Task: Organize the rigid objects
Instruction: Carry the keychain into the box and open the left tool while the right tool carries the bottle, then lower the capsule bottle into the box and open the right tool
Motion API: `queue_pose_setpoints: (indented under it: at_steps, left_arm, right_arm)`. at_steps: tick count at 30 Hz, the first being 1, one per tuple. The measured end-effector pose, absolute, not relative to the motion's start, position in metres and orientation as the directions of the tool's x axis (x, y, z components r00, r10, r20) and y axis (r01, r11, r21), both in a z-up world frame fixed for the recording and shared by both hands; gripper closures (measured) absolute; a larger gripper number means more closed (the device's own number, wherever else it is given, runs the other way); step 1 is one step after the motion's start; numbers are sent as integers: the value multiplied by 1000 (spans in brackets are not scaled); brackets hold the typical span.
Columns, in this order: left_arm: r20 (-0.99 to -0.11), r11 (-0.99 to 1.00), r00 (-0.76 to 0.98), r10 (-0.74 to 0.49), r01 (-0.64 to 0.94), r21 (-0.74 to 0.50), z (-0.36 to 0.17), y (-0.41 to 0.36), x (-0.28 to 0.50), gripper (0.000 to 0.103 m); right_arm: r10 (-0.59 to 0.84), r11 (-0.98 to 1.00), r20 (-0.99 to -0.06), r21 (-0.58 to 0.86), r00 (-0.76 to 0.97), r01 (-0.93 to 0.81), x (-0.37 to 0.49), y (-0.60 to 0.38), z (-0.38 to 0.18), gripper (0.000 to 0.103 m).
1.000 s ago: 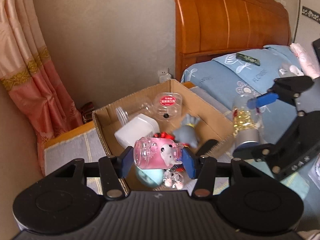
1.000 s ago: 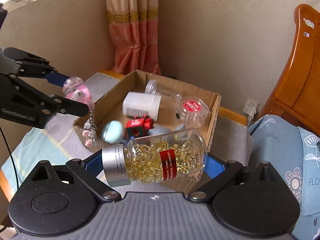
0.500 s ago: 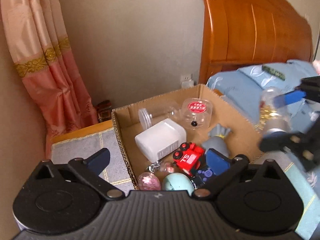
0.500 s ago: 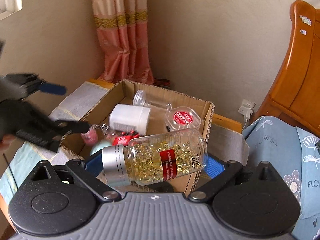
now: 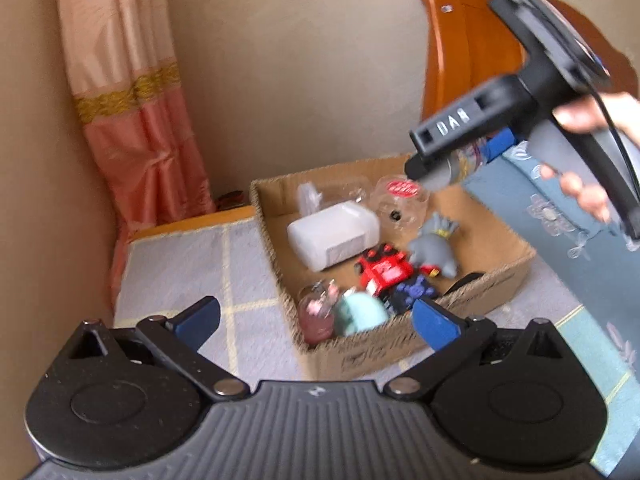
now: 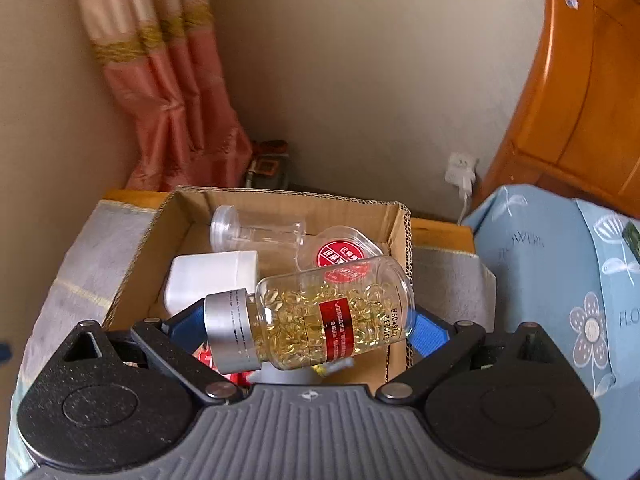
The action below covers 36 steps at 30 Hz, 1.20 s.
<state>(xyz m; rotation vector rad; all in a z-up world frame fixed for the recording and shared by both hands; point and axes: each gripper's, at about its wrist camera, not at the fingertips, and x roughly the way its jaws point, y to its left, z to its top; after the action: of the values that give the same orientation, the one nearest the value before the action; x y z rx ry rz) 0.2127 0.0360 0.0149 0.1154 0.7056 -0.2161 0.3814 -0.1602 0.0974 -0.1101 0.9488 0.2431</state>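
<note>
curtain (image 5: 132, 120) corner | grey mat (image 5: 180, 272) | cardboard box (image 5: 400, 344) | headboard (image 6: 580, 100)

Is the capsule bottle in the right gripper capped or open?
Capped. The capsule bottle lies sideways in the right gripper, its silver cap still on and the yellow capsules inside.

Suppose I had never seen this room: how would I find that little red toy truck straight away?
Start at the open brown cardboard box on the grey cloth beside the blue bed. Near its middle, in front of the white plastic jar and touching the grey rubber fish toy, lies the blocky red toy truck. Nothing else in the box is bright red all over.
</note>
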Motion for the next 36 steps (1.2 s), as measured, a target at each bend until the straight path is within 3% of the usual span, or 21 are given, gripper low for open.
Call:
queue_pose_setpoints:
  at_steps: [10, 15, 20, 30, 36]
  left_arm:
    - [-656, 987, 745, -120, 163, 5, 0, 29, 186, 1]
    - [-631, 986, 772, -74, 151, 69, 2, 23, 177, 1]
    - [-623, 988, 776, -99, 153, 33, 4, 24, 173, 1]
    - [-579, 995, 811, -80, 103, 8, 13, 30, 161, 1]
    - [-604, 996, 795, -53, 84, 24, 9, 24, 155, 1]
  right_arm:
    - [112, 988, -869, 44, 483, -149, 412, -152, 76, 0]
    - [102, 984, -872, 18, 480, -176, 408, -146, 75, 0]
    - [118, 979, -866, 20, 486, -202, 398, -148, 79, 0]
    - [164, 951, -805, -25, 570, -308, 339, -163, 88, 0]
    - [193, 948, -796, 1, 574, -317, 284, -178, 80, 0]
